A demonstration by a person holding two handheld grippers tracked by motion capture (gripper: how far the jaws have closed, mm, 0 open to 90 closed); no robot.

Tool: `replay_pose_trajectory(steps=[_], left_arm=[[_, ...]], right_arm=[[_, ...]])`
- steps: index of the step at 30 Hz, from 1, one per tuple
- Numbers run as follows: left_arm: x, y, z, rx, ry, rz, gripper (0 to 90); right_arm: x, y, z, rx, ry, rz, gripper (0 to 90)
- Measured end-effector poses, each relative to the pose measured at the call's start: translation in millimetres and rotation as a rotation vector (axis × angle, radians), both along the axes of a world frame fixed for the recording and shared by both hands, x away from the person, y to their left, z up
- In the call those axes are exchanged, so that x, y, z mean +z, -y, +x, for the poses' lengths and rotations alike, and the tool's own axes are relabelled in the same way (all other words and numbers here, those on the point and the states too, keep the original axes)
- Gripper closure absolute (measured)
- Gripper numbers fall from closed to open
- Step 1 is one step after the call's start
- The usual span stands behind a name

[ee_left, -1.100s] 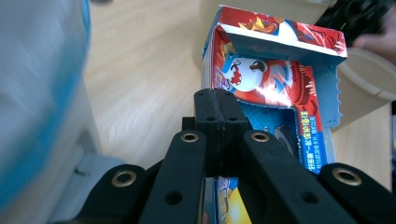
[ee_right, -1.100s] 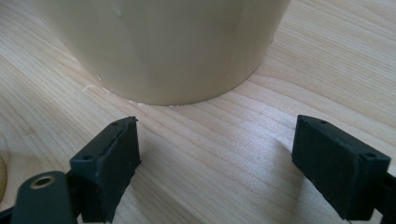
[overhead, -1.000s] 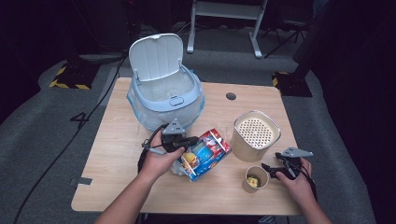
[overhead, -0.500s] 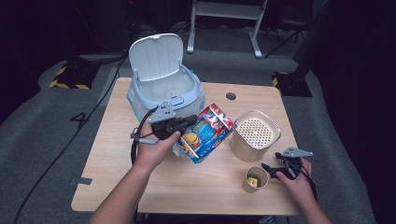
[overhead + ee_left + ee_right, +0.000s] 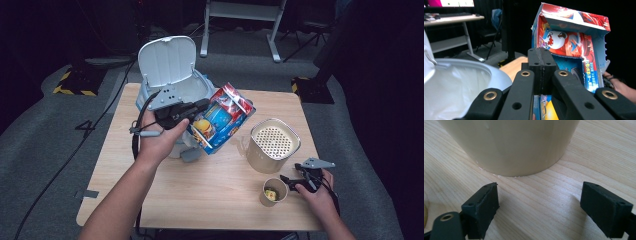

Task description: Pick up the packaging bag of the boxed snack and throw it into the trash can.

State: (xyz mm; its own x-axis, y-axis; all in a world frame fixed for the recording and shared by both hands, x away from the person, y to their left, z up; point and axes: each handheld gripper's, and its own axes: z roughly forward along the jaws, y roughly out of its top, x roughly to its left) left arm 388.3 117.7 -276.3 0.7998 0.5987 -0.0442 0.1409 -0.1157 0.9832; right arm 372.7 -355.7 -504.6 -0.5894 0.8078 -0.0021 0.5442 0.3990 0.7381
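The red and blue snack box (image 5: 220, 122), at centre frame in the high view, is pinched in the closed left gripper (image 5: 197, 106) beside the open white bin (image 5: 167, 90). It should be carried fully over the lined opening before release. The right gripper (image 5: 540, 207) is spread open on the table (image 5: 210, 195), near the paper cup (image 5: 272, 192).
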Motion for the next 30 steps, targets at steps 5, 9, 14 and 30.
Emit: replay_pose_trajectory(steps=[5, 9, 14, 30], left_arm=[[10.6, -4.8, 3.6, 0.013, 0.017, -0.01, 89.5], [23.4, -13.1, 6.7, 0.032, 0.03, -0.03, 89.5], [34.6, -20.5, 12.1, 0.043, 0.039, -0.045, 89.4], [64.3, -46.3, 35.7, 0.157, 0.122, -0.085, 89.4]], right_arm=[[0.0, 0.0, 0.0, -0.001, 0.0, 0.0, 14.9], [0.0, -0.1, 0.0, 0.0, 0.0, 0.0, 14.9], [0.0, 0.0, 0.0, 0.0, 0.0, 0.0, 15.0], [-0.1, -0.1, 0.0, -0.001, 0.0, 0.0, 14.9]])
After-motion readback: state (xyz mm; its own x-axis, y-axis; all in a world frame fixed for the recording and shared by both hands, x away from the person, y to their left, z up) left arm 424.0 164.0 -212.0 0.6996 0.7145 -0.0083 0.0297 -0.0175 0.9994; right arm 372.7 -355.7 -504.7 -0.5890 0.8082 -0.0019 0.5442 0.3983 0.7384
